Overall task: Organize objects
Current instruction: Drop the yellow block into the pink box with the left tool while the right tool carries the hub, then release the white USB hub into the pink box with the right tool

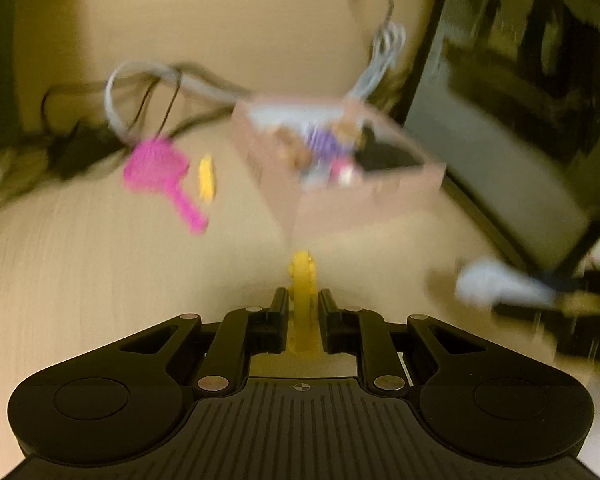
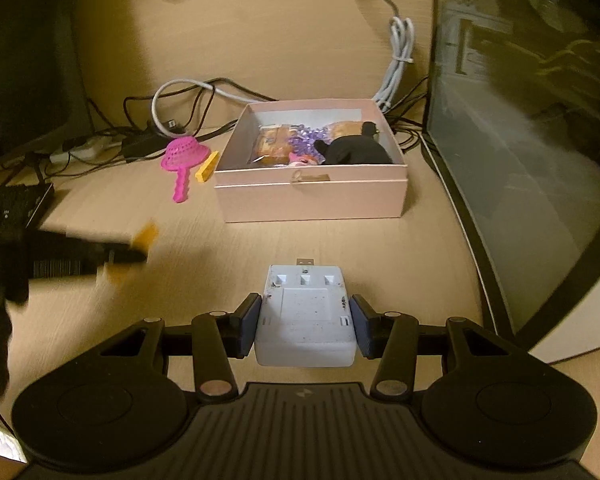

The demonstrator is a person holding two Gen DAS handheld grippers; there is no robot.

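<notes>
White charger (image 2: 306, 316) between hand-held gripper (image 2: 306, 322) pads (touching)

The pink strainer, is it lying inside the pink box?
No, the pink strainer lies on the table to the left of the pink box, beside a small yellow piece.

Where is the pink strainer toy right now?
In the right wrist view, the pink strainer toy lies on the desk, left of the pink box, with a small yellow piece between them and cables behind.

The wooden desk (image 2: 300, 40) carries a pink box (image 2: 312, 196), pink strainer (image 2: 180, 156), yellow piece (image 2: 207, 166), and, seemingly, tangled cables (image 2: 188, 92).
</notes>
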